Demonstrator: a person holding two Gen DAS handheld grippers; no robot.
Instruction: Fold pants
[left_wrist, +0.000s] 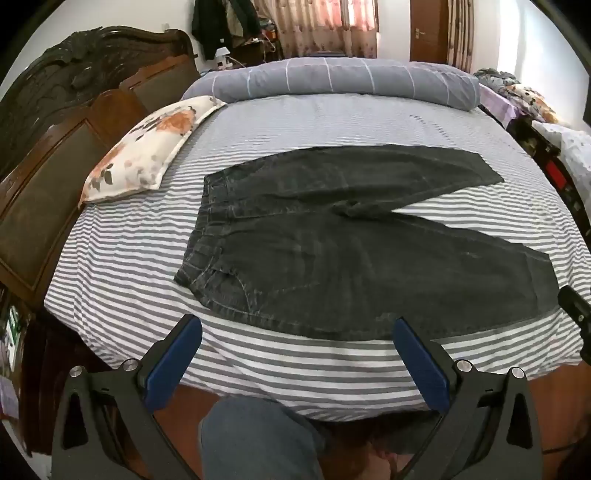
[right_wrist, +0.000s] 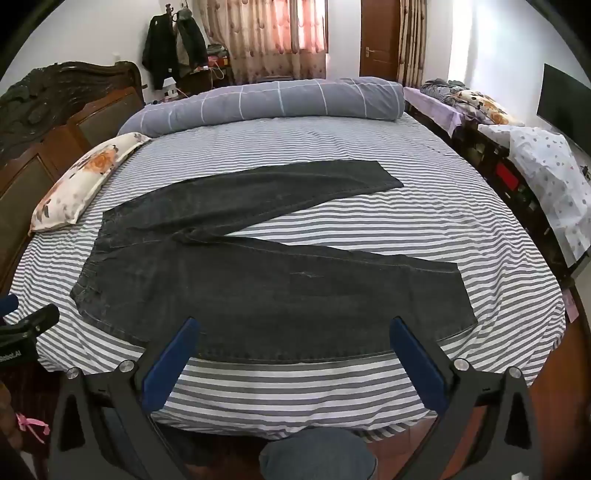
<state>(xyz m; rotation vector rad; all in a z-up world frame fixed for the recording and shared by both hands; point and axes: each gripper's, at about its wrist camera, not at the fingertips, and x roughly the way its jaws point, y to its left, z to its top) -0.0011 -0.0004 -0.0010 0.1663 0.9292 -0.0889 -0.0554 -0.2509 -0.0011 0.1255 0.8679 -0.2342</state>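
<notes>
On the left I see a carved wooden headboard (left_wrist: 55, 155) and a floral pillow (left_wrist: 147, 147) lying at the bed's left edge. My left hand-held gripper (left_wrist: 297, 332) hovers over the near edge of the striped bed (left_wrist: 129, 258), its blue pads spread wide with nothing between them. The dark pants (left_wrist: 332, 240) lie flat in the middle of the bed, waistband to the left, both legs splayed apart toward the right. A rolled grey quilt (left_wrist: 351, 81) runs along the far side. My right hand-held gripper (right_wrist: 295, 332) is likewise spread wide and empty, hanging over the near leg's hem.
</notes>
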